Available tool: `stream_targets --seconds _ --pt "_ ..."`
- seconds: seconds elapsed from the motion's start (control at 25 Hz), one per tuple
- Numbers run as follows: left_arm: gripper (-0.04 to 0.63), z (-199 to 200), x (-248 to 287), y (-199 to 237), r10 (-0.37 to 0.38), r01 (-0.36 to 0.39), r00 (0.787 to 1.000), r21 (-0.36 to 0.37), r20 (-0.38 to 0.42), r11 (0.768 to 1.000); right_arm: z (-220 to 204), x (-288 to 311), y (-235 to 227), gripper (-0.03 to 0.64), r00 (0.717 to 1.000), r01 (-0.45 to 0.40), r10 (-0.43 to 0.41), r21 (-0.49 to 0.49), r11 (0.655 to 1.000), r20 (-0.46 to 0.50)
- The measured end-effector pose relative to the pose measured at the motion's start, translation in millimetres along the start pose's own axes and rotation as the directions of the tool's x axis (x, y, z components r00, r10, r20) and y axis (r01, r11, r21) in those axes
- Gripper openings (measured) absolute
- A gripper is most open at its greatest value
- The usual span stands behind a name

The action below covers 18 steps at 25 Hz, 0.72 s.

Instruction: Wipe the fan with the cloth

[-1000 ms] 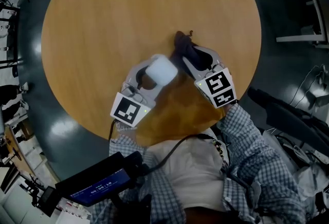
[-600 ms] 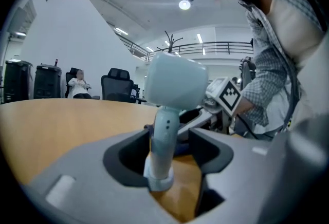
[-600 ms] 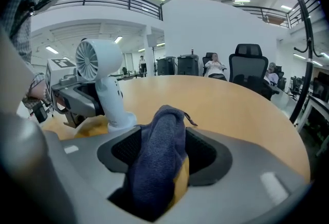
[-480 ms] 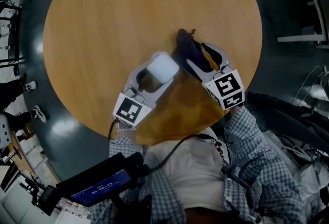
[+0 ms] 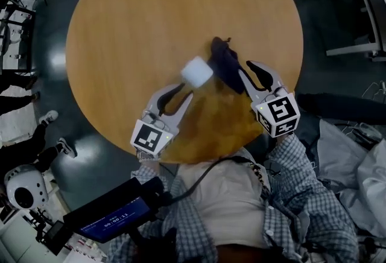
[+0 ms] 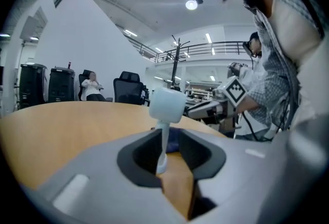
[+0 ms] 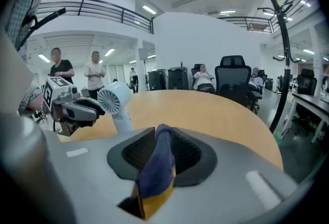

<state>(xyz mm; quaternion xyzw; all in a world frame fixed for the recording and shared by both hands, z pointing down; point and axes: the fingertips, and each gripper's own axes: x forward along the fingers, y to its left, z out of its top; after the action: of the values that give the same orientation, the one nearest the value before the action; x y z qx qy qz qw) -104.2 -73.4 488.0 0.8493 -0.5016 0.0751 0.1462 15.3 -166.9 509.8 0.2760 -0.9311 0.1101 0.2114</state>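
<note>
The jaws of your right gripper [image 7: 162,141] have just been closing and pinch the dark blue and yellow cloth [image 7: 157,166], which reaches past their tips over the round table [image 5: 151,14]. Your left gripper [image 6: 167,148] has also just been closing, but its jaws stand apart. The white fan [image 6: 167,104] shows its stem in the gap, not gripped. It stands upright toward the table's near edge, with the cloth just beside it.

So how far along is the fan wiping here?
Done: right gripper has just closed on the cloth. In hand: left gripper, jaws just closing, straddles the fan stem, a gap showing. Left: cloth beside the fan, no clear contact; the wiping itself.
</note>
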Motion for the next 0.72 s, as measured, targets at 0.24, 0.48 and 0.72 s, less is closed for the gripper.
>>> stream_targets --seconds 0.24,0.48,0.72 --pt "0.002 37.7 5.5 -4.4 0.021 -0.021 0.999 -0.002 0.049 1.0 33.0 -23.9 -12.0 0.02 0.994 0.008 -0.022 0.126 0.992 0.109" --pt "0.002 66.5 -8.7 -27.8 -0.017 0.016 0.995 0.007 0.102 1.0 58.1 -51.1 5.9 0.005 0.986 -0.016 -0.008 0.144 0.989 0.164" --pt "0.002 75.4 -66.3 -41.0 -0.043 0.04 0.99 0.024 0.137 0.999 60.6 -77.1 70.1 0.005 0.981 -0.024 -0.003 0.133 0.991 0.195"
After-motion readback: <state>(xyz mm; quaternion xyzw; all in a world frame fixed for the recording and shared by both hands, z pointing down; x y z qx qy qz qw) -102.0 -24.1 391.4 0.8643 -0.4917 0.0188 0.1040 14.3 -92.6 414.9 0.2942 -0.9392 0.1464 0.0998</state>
